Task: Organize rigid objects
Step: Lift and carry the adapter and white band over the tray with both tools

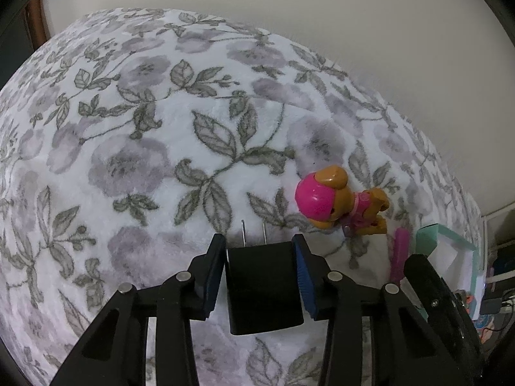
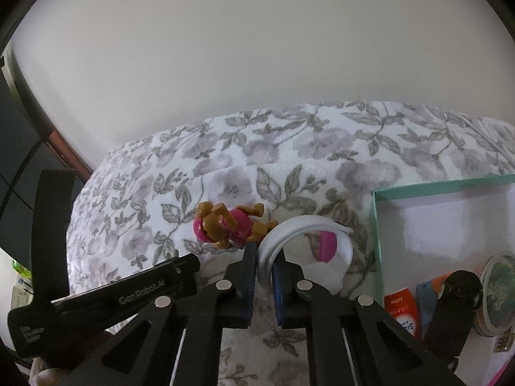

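Across the floral blanket [image 1: 128, 160], read from left to right, a partly finished sort is seen. At the left, a black plug adapter [image 1: 264, 286] is clamped between the pads of the left tool [image 1: 261, 273], its two prongs pointing toward 12 o'clock; it is judged to be held just above the blanket, though contact underneath cannot be told. At about 2 o'clock from it, a pink-and-tan toy dog [image 1: 334, 199] is left lying on the blanket, untouched by either tool. Further right, a pink comb-like item [image 1: 400, 251] is seen lying just beside the box, only partly visible. The right tool [image 2: 264, 259] is closed narrowly on the band of a white headband-like hoop [image 2: 302, 225], which arches up toward 1 o'clock from the pads. At 3 o'clock, the mint-edged box [image 2: 375, 225] is seen with several things already inside: an orange-and-white tube [image 2: 402, 312], a round tin [image 2: 497, 292], and a blue-and-orange item [image 2: 428, 292] that cannot be identified.

The task is judged to be past its start and well short of done: some objects are boxed, two are in hand and not yet delivered, and the toy dog and the pink item are still to be collected
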Available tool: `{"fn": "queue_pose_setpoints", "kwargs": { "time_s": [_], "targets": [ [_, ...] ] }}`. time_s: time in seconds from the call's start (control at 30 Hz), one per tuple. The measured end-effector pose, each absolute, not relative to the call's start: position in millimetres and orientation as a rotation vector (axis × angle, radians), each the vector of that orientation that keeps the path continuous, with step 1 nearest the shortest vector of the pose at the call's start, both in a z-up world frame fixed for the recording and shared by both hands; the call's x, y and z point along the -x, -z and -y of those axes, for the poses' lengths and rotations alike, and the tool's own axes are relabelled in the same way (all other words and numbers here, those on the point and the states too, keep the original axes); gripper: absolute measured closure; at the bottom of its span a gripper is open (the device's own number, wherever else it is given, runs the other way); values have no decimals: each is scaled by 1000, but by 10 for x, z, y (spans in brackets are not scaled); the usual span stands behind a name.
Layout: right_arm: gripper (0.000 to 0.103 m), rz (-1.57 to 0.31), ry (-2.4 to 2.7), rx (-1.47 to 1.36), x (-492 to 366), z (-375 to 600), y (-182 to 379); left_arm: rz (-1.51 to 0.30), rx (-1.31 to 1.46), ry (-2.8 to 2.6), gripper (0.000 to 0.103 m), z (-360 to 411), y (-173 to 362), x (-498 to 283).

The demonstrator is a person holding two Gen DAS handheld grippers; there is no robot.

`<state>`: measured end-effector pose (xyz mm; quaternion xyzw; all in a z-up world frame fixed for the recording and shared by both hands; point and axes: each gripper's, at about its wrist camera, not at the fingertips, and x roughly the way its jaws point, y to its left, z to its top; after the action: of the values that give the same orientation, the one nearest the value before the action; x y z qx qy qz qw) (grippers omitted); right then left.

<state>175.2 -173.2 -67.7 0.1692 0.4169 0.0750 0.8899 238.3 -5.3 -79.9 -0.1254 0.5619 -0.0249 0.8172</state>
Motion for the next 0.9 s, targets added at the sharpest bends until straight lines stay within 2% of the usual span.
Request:
{"fn": "queue_pose_setpoints", "kwargs": {
  "time_s": [0.37, 0.9],
  "targets": [
    [94, -801, -187, -365, -1673, 1796, 446, -1139, 315, 76, 63, 1, 556, -2350],
    [94, -631, -129, -380, -1349, 2253, -292, -959, 357, 272, 63, 325, -281, -2155]
  ]
}}
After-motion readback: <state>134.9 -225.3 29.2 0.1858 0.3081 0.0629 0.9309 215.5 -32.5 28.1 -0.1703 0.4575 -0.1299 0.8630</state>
